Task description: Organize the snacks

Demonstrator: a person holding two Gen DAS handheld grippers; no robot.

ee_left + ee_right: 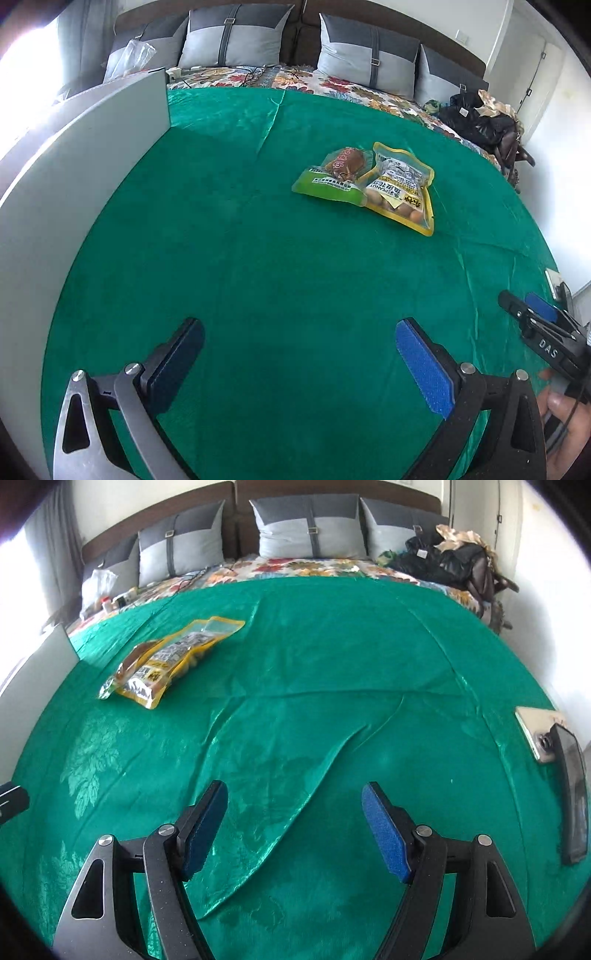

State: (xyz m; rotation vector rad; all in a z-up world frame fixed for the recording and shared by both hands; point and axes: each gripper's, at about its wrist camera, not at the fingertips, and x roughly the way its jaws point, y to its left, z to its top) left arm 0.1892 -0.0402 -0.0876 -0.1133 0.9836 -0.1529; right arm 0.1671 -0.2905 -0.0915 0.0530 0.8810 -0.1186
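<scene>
Both the left gripper (299, 354) and right gripper (293, 827) have jaws spread, nothing between them. The yellow snack bag (402, 188) lies upper centre on the green cloth (258, 277); only the left view shows the green packet (327, 182) beside it, only the right view the phone (535, 731) at right edge.

The yellow snack pouch (400, 188) reads "PEANUT"; the right tongs (532, 314) bear "DAS".

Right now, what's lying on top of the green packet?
A brown snack pack lies on the green packet; the yellow peanut bag overlaps its edge. Whatever is beneath stays hidden.
</scene>
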